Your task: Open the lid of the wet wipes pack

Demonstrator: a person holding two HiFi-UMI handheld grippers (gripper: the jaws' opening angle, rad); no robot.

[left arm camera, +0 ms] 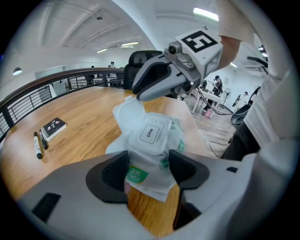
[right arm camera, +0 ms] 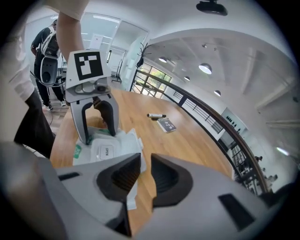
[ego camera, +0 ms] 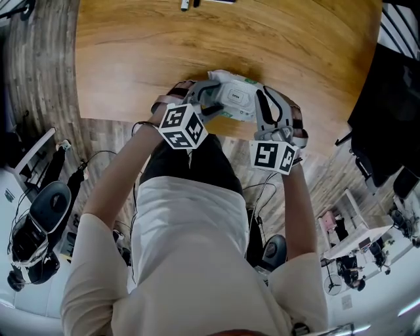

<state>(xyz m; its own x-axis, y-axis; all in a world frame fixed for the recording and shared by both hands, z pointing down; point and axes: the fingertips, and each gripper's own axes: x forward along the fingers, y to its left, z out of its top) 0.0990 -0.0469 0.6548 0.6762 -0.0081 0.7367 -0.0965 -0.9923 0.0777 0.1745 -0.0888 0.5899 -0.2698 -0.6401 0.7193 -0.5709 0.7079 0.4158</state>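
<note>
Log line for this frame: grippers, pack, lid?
left hand-held gripper: shut on wet wipes pack | right hand-held gripper: shut on pack edge | lid: closed

This is an open-plan office on a railed upper level. The long wooden surface (ego camera: 131, 59) carries a notebook (left arm camera: 53, 127) and pens (left arm camera: 37, 144), lying left of the left tool (left arm camera: 147, 171). Beyond that tool stands a black office chair (left arm camera: 140, 58). A railing (left arm camera: 42, 91) curves round the far edge, under strip lights (left arm camera: 206, 14). To the tool's right, people (left arm camera: 218, 84) stand among workstations. Past the right tool (right arm camera: 145, 176) are tall windows (right arm camera: 152, 75). Behind both tools, white desks (ego camera: 357, 239) stand on a wood-look floor (ego camera: 39, 79), where cables (ego camera: 98, 157) trail.
</note>
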